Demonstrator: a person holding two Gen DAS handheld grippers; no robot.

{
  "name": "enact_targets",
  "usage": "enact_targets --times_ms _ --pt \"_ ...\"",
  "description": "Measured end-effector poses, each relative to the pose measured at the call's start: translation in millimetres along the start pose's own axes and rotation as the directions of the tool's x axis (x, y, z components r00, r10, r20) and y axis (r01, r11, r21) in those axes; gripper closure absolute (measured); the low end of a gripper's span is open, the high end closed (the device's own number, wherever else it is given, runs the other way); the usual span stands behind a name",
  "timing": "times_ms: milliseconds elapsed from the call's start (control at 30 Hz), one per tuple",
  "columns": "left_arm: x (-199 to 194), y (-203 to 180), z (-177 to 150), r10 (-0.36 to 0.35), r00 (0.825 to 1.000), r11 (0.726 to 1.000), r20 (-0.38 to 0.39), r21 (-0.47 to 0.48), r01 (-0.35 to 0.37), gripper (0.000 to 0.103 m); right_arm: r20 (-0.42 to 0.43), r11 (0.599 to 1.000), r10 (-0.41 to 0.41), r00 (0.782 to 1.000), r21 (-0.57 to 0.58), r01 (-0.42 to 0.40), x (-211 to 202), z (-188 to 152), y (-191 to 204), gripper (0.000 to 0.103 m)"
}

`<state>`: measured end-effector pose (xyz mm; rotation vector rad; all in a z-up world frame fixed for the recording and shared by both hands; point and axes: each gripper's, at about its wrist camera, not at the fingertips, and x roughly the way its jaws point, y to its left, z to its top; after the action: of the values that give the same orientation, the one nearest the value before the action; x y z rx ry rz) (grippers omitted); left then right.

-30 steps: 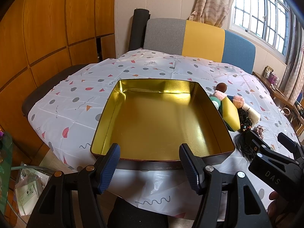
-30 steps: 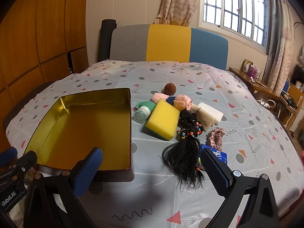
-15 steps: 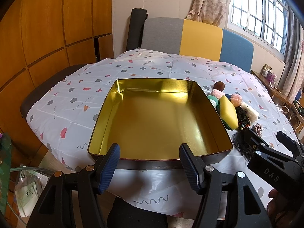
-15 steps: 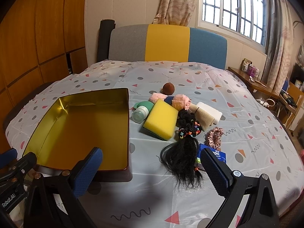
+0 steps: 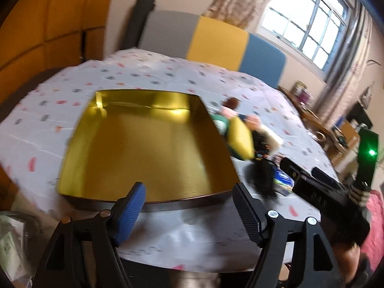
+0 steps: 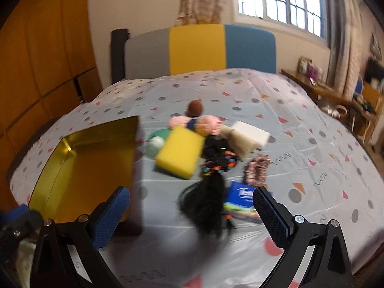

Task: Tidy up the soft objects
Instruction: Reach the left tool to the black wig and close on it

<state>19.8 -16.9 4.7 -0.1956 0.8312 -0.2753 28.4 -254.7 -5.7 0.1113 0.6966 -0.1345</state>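
An empty gold tin tray [image 5: 144,148] [image 6: 79,168] lies on the patterned tablecloth. To its right is a pile of soft things: a yellow sponge [image 6: 178,153] [image 5: 240,136], a black hair piece [image 6: 206,201], a pink scrunchie [image 6: 256,170], pink puffs [image 6: 206,124], a white foam block [image 6: 249,134] and a brown ball [image 6: 195,106]. My left gripper [image 5: 189,212] is open and empty at the tray's near edge. My right gripper [image 6: 192,216] is open and empty, just short of the hair piece.
A blue packet [image 6: 242,204] lies beside the hair piece. A green bottle [image 6: 156,139] lies between tray and sponge. A grey, yellow and blue sofa back [image 6: 199,50] stands behind the table. A wooden side table [image 6: 336,96] is at right.
Both views are now blurred by motion. My right gripper has moved forward toward the pile of soft things. My left gripper has swung a little right at the tray's near edge.
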Motion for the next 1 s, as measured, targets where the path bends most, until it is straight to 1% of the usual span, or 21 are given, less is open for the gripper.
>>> enact_targets --times_ms 67,133,167,200,233,300,333,367,467,533,600,700,800,867,933,1000 --pt "3.3 -13.9 2.9 -0.029 0.999 0.999 0.016 0.034 0.028 0.027 -0.012 1.0 -0.015 1.0 0.021 0.015 2.9 8.4 -25.8 0.0" --pt "6.5 -30.5 6.4 -0.065 0.998 0.995 0.019 0.078 0.063 0.027 -0.03 0.997 -0.012 0.999 0.071 0.014 6.0 16.0 -56.8 0.0" --pt "9.6 -41.1 9.1 -0.089 0.996 0.99 0.011 0.111 0.087 0.027 -0.044 0.995 -0.016 0.999 0.101 0.02 8.0 19.7 -75.2 0.0" --pt "11.8 -47.2 10.4 -0.102 0.995 0.987 0.003 0.125 0.101 0.027 -0.049 0.992 -0.028 0.998 0.124 0.034 9.4 22.3 -90.2 0.0" --pt "16.9 -56.6 13.0 -0.128 0.992 0.981 -0.019 0.144 0.129 0.027 -0.056 0.986 -0.056 0.997 0.154 0.064 10.0 26.0 -111.5 0.0" --pt "28.8 -70.5 15.9 -0.118 0.991 0.974 -0.062 0.186 0.127 0.027 -0.067 0.977 -0.09 0.994 0.185 0.101 10.4 29.9 -137.3 0.0" --pt "37.9 -79.8 16.2 -0.114 0.989 0.969 -0.099 0.209 0.132 0.027 -0.073 0.972 -0.108 0.991 0.202 0.121 10.9 31.4 -151.5 0.0" --pt "44.9 -85.8 16.1 -0.123 0.984 0.965 -0.128 0.216 0.149 0.027 -0.08 0.966 -0.128 0.989 0.216 0.143 11.1 32.2 -165.0 0.0" --pt "59.3 -101.7 13.9 -0.135 0.974 0.956 -0.181 0.235 0.176 0.029 -0.093 0.951 -0.173 0.981 0.243 0.191 13.4 30.8 -196.7 0.0" --pt "72.1 -110.9 15.5 -0.153 0.964 0.954 -0.219 0.223 0.202 0.029 -0.098 0.945 -0.18 0.979 0.259 0.199 14.4 27.3 -210.0 0.0" --pt "80.8 -118.7 18.6 -0.157 0.957 0.952 -0.243 0.221 0.212 0.029 -0.108 0.937 -0.174 0.979 0.287 0.198 17.8 22.6 -220.7 0.0" --pt "95.3 -129.0 23.9 -0.161 0.948 0.949 -0.274 0.22 0.225 0.029 -0.124 0.926 -0.137 0.983 0.336 0.172 23.2 17.8 -228.5 0.0" --pt "109.4 -138.8 32.2 -0.166 0.941 0.947 -0.296 0.217 0.235 0.03 -0.113 0.919 -0.11 0.987 0.366 0.144 23.3 17.9 -233.3 0.0" --pt "121.5 -149.3 37.7 -0.164 0.938 0.94 -0.306 0.239 0.243 0.03 -0.11 0.917 -0.103 0.989 0.375 0.137 24.4 17.9 -235.0 0.0" --pt "135.1 -160.7 44.4 -0.177 0.93 0.929 -0.323 0.256 0.266 0.031 -0.114 0.913 -0.09 0.989 0.388 0.128 25.5 17.1 -236.9 0.0" --pt "148.3 -170.7 51.3 -0.183 0.926 0.921 -0.331 0.273 0.279 0.035 -0.115 0.91 -0.089 0.989 0.393 0.128 26.1 17.2 -237.1 0.0"
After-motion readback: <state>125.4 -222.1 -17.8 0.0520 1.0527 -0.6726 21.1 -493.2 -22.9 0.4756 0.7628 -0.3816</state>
